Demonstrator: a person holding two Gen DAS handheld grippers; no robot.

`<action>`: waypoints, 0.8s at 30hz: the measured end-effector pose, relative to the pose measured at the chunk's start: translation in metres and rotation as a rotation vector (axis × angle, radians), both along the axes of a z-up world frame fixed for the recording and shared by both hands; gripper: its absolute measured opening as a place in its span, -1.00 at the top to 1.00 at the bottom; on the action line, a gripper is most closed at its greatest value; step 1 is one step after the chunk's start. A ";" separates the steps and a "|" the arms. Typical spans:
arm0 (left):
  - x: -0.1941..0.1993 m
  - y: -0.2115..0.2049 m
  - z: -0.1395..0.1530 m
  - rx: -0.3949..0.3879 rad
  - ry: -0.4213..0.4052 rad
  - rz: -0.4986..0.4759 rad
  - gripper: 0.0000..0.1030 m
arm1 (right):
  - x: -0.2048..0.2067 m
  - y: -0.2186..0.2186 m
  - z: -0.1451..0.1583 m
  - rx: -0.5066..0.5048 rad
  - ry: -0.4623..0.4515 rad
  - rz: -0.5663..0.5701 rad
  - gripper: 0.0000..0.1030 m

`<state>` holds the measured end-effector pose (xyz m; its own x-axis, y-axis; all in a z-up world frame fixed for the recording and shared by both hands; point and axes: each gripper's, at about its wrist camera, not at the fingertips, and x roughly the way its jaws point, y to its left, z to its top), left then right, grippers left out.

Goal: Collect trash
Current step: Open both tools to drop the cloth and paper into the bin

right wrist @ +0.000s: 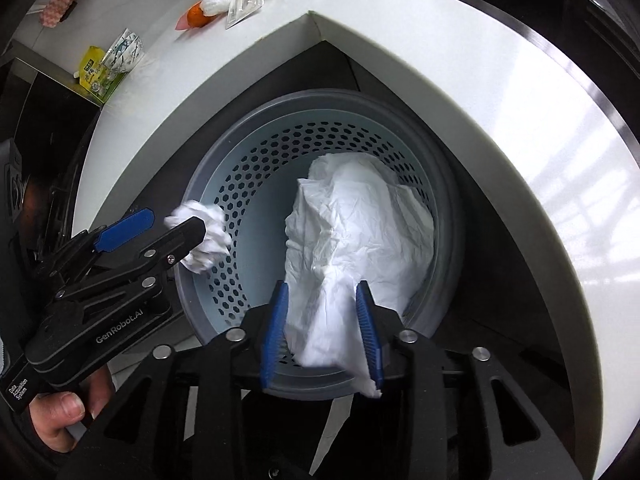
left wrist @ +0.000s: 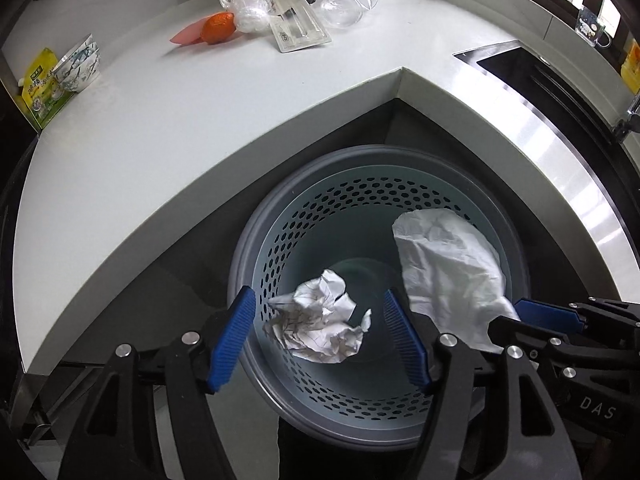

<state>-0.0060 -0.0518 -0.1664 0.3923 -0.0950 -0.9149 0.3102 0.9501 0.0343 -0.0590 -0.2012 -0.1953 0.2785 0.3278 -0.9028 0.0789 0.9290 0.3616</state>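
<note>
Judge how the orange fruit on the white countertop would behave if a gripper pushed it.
The round orange fruit would probably roll rather than slide. A pink item and clear plastic bag beside it might block it. It looks firm, so likely easy to grip.

Beyond our left claw (left wrist: 320, 336) we see the white, angled stone table (left wrist: 168, 128), its inner corner pointing at us. Far ahead on it lie an orange fruit (left wrist: 217, 28) touching a pink flat piece (left wrist: 185, 35), a crumpled clear plastic bag (left wrist: 249, 10), a clear blister pack (left wrist: 294, 20) and clear plastic cups (left wrist: 348, 2). Off to the left edge sit a yellow-green packet (left wrist: 40, 88) and a torn white printed carton (left wrist: 80, 65).
</note>
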 end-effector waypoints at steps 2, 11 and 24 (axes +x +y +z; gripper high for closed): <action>0.000 0.002 0.001 0.000 0.002 0.008 -0.31 | -0.001 0.000 0.001 -0.005 -0.001 -0.004 0.28; -0.001 0.006 0.010 -0.005 -0.010 0.024 -0.41 | -0.001 -0.001 0.004 -0.008 0.001 -0.003 0.28; -0.004 0.002 0.037 -0.008 -0.051 0.041 -0.52 | -0.002 -0.004 0.022 0.004 -0.025 0.003 0.24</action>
<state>-0.0104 -0.0497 -0.1291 0.4424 -0.0850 -0.8928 0.2691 0.9622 0.0417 -0.0609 -0.2048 -0.1735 0.2996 0.3326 -0.8942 0.0671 0.9276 0.3675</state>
